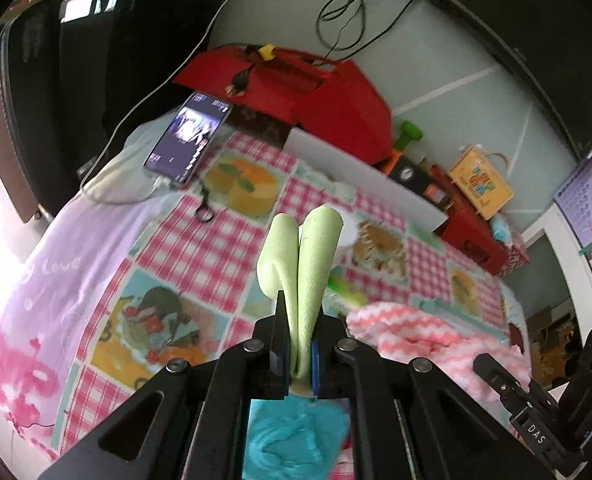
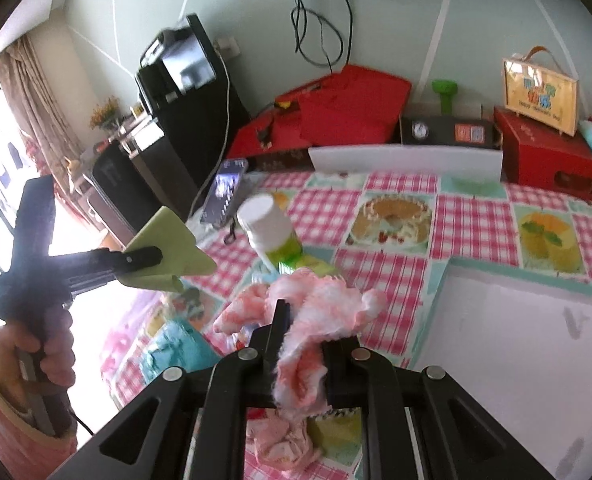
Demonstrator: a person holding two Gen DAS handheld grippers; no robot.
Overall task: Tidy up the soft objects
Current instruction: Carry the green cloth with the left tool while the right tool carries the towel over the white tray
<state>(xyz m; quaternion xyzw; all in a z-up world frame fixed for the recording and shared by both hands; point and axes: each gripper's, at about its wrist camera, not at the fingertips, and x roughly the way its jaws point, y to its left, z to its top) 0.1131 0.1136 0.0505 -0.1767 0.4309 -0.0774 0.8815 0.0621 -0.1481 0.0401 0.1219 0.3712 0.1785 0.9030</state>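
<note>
Left gripper (image 1: 296,344): jaws narrow, clamped on a folded pale green cloth (image 1: 300,256) that stands up from them at centre frame, clear of the tabletop (image 1: 200,240).
Right gripper (image 2: 302,344): jaws narrow, clamped on a fluffy pink-and-white cloth (image 2: 320,304) at lower centre; part of it bunches above the jaws and a tail hangs below them.
Far edge: a white board (image 2: 404,162) stands along the back of the checked tabletop, with red boxes (image 2: 552,160) and a black box just behind it.
Left edge: in the left wrist view the cover drops away at lower left into bright glare; a phone (image 1: 188,136) lies near the upper left corner with a white cable running off it.
Open room: checked cover at centre and right of the right wrist view lies bare; a plain white sheet (image 2: 516,320) fills the lower right.
Obstacle: a white-capped bottle (image 2: 270,232) lies tilted at centre left, near the pink cloth.
Only in left wrist view: a turquoise cloth (image 1: 292,440) directly under the jaws, bottom centre.
Only in right wrist view: the person's hand (image 2: 44,356) and pink sleeve at lower left, holding the left gripper (image 2: 156,258) with the green cloth seen side-on as a flat triangle.
</note>
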